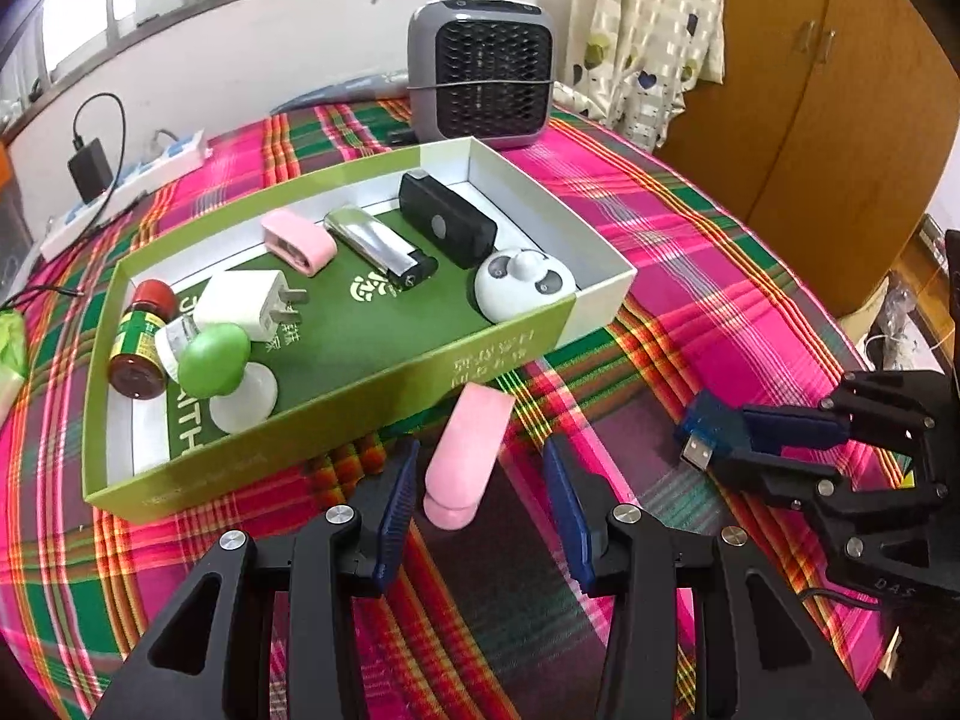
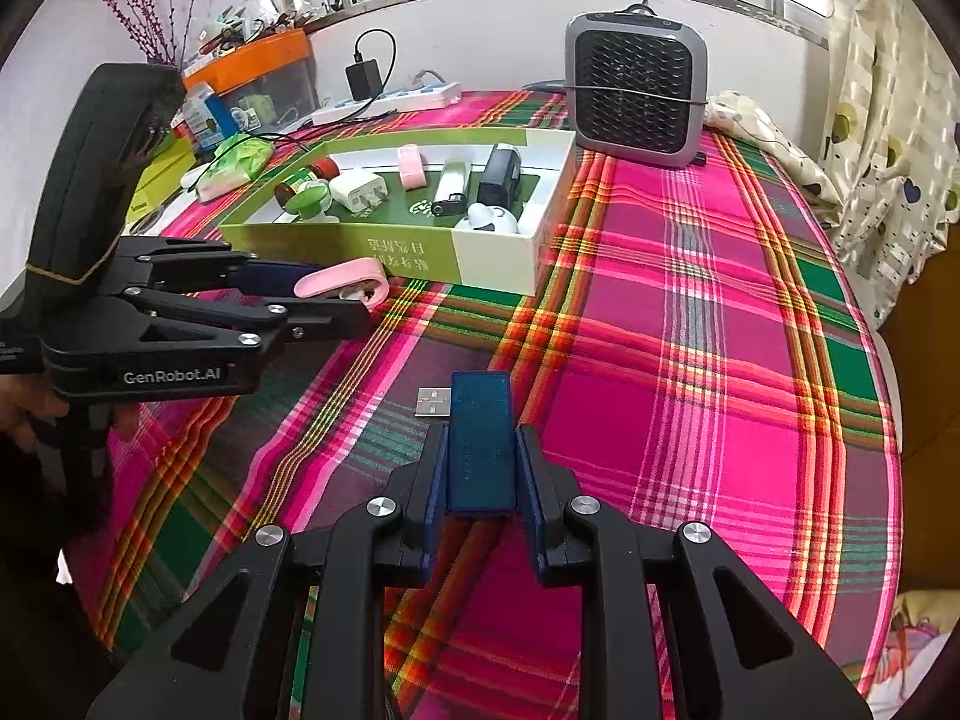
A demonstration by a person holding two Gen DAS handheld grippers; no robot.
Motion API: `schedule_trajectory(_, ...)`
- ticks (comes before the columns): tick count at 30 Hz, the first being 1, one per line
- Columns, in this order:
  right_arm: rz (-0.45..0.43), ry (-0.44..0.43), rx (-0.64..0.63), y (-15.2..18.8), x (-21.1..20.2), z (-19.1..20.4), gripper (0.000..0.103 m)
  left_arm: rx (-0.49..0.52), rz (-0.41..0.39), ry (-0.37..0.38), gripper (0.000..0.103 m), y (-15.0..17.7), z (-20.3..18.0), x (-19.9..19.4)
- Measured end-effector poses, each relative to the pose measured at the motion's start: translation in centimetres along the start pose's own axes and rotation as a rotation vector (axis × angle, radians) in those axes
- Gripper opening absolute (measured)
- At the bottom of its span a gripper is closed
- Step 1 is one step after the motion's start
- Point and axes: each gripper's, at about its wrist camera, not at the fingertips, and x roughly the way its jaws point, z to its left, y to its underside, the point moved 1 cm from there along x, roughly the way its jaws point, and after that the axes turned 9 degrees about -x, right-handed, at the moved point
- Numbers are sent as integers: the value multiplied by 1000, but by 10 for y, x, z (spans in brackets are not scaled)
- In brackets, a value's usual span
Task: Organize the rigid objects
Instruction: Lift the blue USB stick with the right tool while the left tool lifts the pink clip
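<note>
A green-and-white shallow box (image 1: 336, 420) (image 2: 390, 246) on the plaid cloth holds a brown bottle (image 1: 141, 342), a white plug (image 1: 246, 303), a second pink clip (image 1: 297, 243), a lighter (image 1: 378, 246), a black case (image 1: 447, 219) and a panda-faced gadget (image 1: 522, 285). Just in front of the box a pink clip (image 1: 465, 456) (image 2: 342, 283) sits between the fingers of my left gripper (image 1: 483, 450) (image 2: 342, 300), which is open; its pads stand clear of the clip on both sides. My right gripper (image 2: 483, 432) (image 1: 735, 438) is shut on a blue USB stick (image 2: 480, 450) (image 1: 714, 420), plug end pointing left.
A grey fan heater (image 1: 480, 66) (image 2: 636, 84) stands behind the box. A power strip (image 1: 126, 192) with a black adapter lies at the back left. A green bag (image 2: 237, 165) and an orange-lidded bin (image 2: 258, 69) crowd the left. The cloth (image 2: 720, 300) stretches right of the box.
</note>
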Motion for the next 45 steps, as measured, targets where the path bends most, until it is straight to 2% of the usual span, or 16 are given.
schedule_trajectory(11,11,36,-23,-4,3,2,23,18,-9,-27,42,-3,-1,6)
schedule_trajectory(16,18,54,-33,-5,4,2,23,60,-25,-51,42,-1,-4,7)
schedule_trajectory(23,29,69,-42,-5,6,4,23,55,-30,-57,42,2,-8,7)
schedule_trajectory(26,29,65,-32,-6,7,3,23,54,-31,-51,38,2,-6,5)
schedule_trajectory(28,29,64,-21,-7,7,1,23,55,-31,-48,30,2,-7,4)
schedule_trajectory(34,32,88,-32,-8,9,5,23,53,-33,-37,23,2,-7,3)
schedule_trajectory(36,32,90,-33,-8,9,5,23,43,-36,-31,17,2,-5,3)
schedule_trajectory(45,29,84,-24,-7,8,4,23,15,-37,-9,17,3,-2,1)
